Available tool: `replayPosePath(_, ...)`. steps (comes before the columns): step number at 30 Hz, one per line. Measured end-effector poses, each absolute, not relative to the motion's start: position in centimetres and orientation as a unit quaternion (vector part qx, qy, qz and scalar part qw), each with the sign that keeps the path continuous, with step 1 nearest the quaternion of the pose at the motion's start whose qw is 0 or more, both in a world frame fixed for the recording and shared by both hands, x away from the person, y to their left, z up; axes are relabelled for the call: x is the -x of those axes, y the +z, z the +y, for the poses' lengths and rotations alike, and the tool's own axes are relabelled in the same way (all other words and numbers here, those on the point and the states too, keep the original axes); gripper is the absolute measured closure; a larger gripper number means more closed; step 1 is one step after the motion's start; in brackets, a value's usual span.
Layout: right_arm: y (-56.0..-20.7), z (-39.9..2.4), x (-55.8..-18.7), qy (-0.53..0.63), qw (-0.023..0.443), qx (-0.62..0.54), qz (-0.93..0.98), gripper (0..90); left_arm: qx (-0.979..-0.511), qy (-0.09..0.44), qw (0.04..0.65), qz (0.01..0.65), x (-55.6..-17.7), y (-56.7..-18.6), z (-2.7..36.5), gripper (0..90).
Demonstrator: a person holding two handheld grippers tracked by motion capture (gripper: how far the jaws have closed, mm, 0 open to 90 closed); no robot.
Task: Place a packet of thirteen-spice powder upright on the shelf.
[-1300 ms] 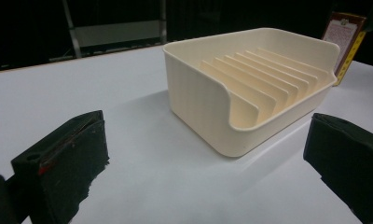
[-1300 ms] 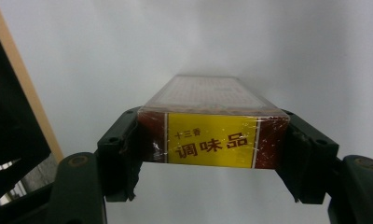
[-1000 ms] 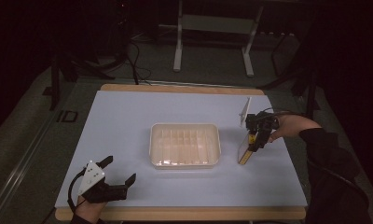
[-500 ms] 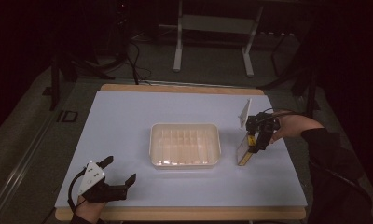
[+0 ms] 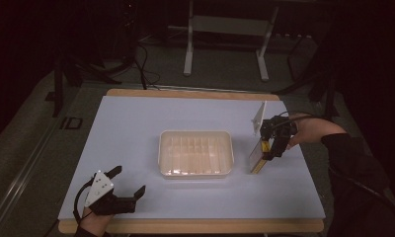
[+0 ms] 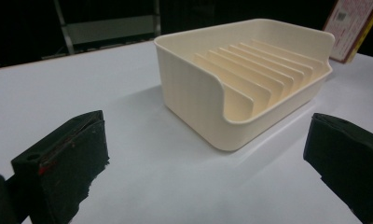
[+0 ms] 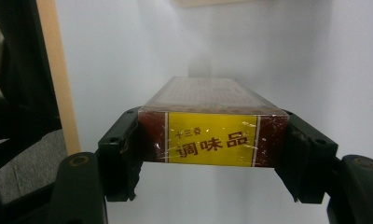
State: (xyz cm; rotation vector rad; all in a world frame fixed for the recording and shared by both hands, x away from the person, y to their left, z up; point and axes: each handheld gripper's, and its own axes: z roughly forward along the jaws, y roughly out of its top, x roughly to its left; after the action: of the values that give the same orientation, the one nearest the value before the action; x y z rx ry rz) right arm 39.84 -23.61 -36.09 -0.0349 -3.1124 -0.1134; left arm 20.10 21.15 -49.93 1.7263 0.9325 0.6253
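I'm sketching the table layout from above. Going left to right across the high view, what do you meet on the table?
left gripper → cream slotted tray → flat box, standing on edge and clamped in the right gripper

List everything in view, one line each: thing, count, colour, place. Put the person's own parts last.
table: one, pale top with wooden edge, centre of the high view.
slotted tray: one, cream, middle of the table.
box: one, dark red with a yellow label, right of the tray, clamped in the right gripper.
metal stand: one, grey, on the floor beyond the table.
left gripper: one, black, near left corner, jaws apart.
right gripper: one, black, right of the tray.
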Motion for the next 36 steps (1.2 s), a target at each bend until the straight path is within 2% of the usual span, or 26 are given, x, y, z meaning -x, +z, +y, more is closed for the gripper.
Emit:
replayPosePath(19,-31.5,-21.2,-38.6,-0.059,-0.007,-0.016,-0.998,31.8,-0.747,0.240,0.503,0.362,-20.3,-50.6,20.5,0.0)
replayPosePath(36,-30.0,-17.5,-38.3,-0.060,-0.010,-0.039,-0.997,31.9,-0.751,0.239,0.501,0.357,-20.3,-50.6,20.4,0.0)
